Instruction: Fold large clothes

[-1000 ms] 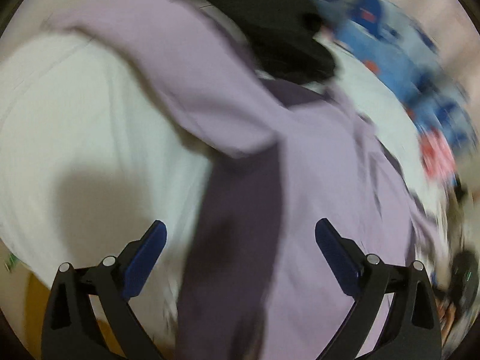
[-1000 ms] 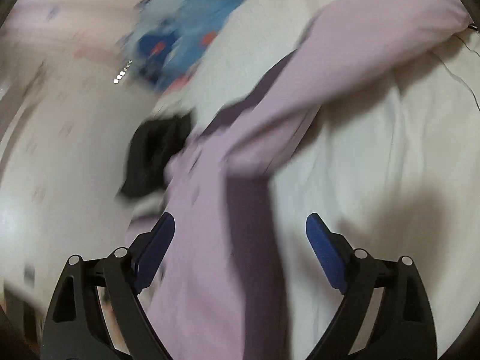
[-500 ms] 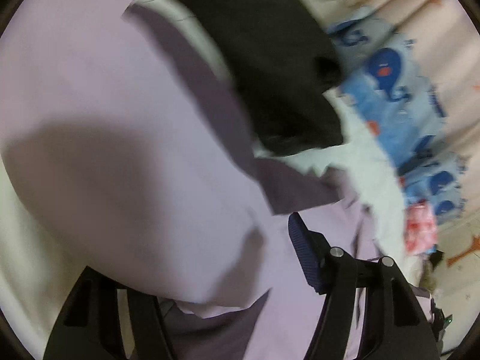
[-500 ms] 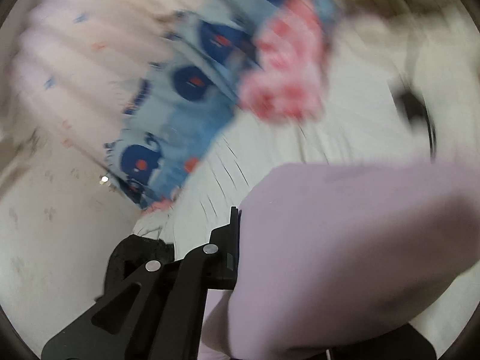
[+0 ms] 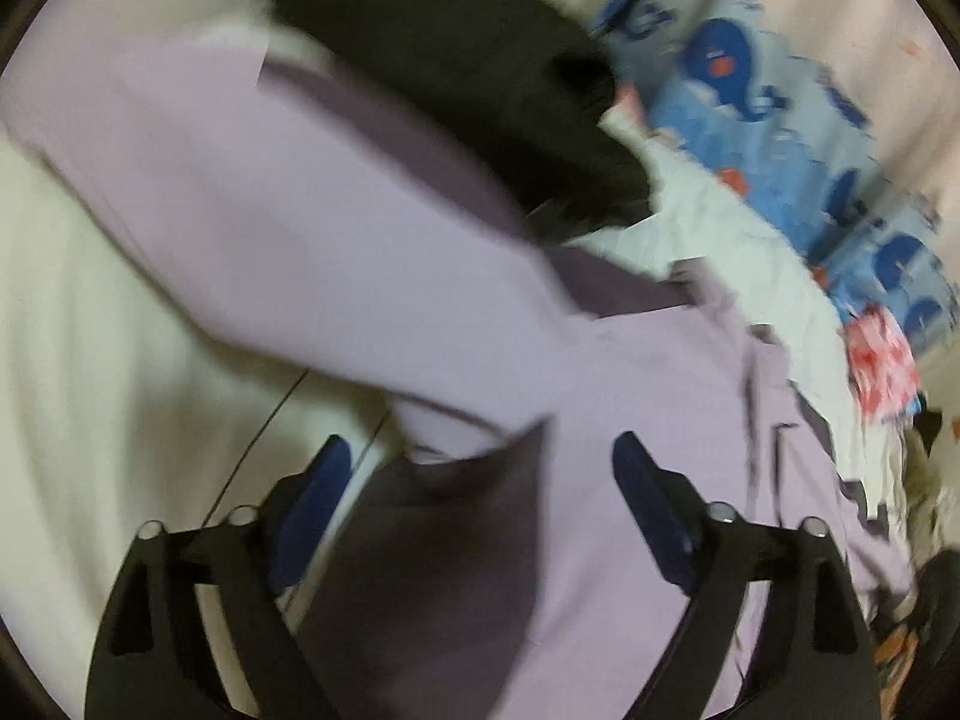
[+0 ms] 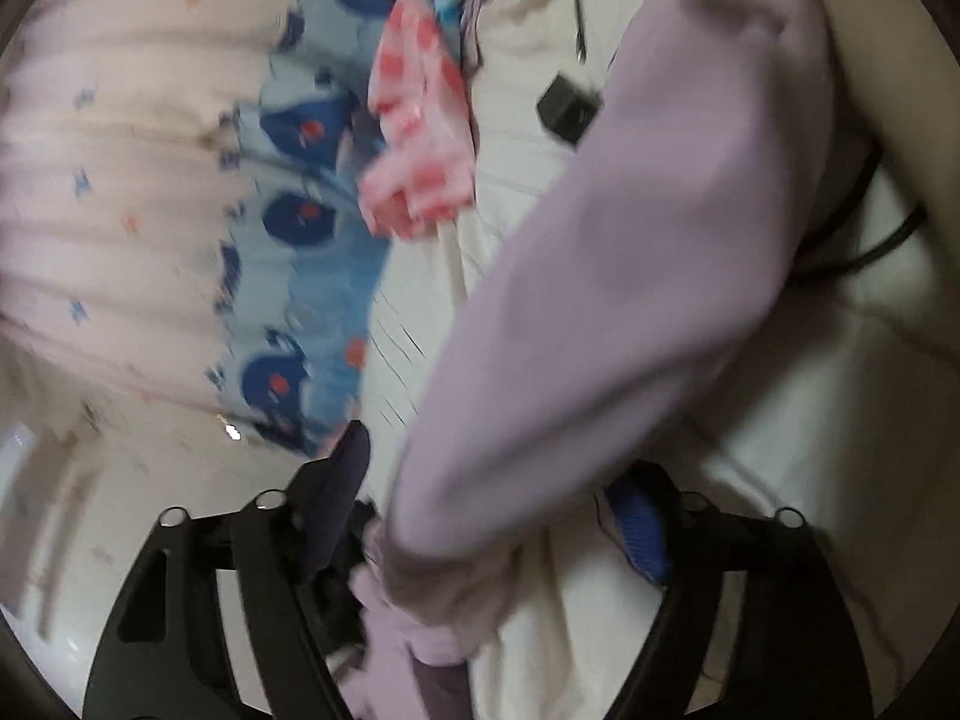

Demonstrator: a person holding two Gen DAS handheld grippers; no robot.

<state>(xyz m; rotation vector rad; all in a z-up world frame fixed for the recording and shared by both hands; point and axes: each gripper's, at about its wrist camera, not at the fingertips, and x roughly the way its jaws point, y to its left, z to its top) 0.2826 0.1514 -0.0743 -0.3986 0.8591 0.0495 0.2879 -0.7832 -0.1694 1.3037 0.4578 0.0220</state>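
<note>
A large lilac garment (image 5: 630, 480) with darker purple panels lies on a white bed sheet (image 5: 90, 360). In the left wrist view one sleeve (image 5: 288, 210) lies folded across its body, its cuff between the fingers of my left gripper (image 5: 480, 474). Those jaws are opening and the pads stand clear of the cloth. In the right wrist view a lilac sleeve (image 6: 600, 300) runs down from the upper right and its cuff hangs between the fingers of my right gripper (image 6: 498, 480). Its jaws are opening too, and neither pad presses the sleeve.
A black garment (image 5: 480, 72) lies beyond the lilac one. Further back are a blue whale-print cloth (image 5: 750, 108) and a pink-and-red cloth (image 5: 882, 360). A small black box (image 6: 567, 105) on a cable rests on the sheet. Pale pink curtains (image 6: 120, 180) hang behind.
Both grippers closed on a sleeve half a second ago and now stand apart again. The left sleeve has come to lie across the garment's body. The right view swung along its sleeve.
</note>
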